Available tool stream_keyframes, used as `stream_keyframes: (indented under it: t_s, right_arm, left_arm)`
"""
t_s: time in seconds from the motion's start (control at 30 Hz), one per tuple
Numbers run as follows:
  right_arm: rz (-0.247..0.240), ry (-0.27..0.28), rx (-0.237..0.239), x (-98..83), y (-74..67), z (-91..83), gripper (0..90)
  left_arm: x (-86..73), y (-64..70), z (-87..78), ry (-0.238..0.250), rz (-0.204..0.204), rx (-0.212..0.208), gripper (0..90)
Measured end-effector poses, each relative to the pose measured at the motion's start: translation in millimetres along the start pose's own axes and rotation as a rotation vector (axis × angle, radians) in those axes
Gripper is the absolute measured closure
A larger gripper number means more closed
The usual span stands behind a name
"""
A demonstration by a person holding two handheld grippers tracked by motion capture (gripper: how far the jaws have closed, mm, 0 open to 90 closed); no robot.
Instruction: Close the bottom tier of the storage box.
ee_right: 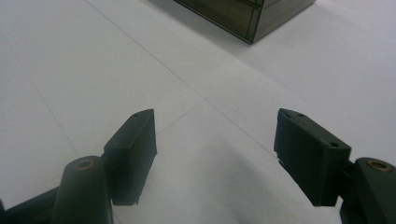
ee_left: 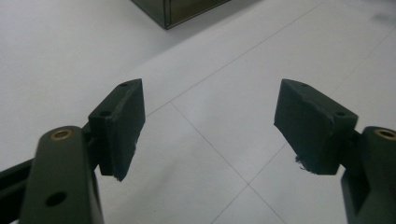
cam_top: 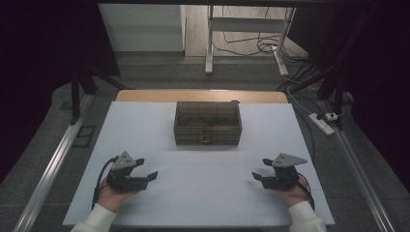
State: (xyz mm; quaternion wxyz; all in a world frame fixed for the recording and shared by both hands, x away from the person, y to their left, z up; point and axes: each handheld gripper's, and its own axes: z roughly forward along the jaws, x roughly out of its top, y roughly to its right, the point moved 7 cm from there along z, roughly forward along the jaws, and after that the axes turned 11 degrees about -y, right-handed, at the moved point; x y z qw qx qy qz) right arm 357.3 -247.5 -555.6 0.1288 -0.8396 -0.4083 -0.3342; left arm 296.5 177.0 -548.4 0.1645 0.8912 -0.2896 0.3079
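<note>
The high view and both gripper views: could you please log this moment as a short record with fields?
surface: white table top
object: dark translucent box, lid closed, centred toward the far side
left hand-held gripper: jaws open, nothing between them, resting near the left front
right hand-held gripper: jaws open, nothing between them, near the right front
contact with box: none, both stand apart from it
hands: one hand behind each gripper

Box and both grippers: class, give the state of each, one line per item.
Box: lid closed, standing upright on the white table.
Left gripper: open, holding nothing, low over the table.
Right gripper: open, holding nothing, low over the table.
</note>
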Motion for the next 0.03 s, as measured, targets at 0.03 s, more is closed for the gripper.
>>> stream_keyframes:
  t_s: [0.03]
  right_arm:
    - [0.002, 0.003, 0.001, 0.2, -0.1, -0.2, 29.7]
  left_arm:
    - [0.0, -0.2, 0.4, -0.002, -0.002, 0.0, 24.7]
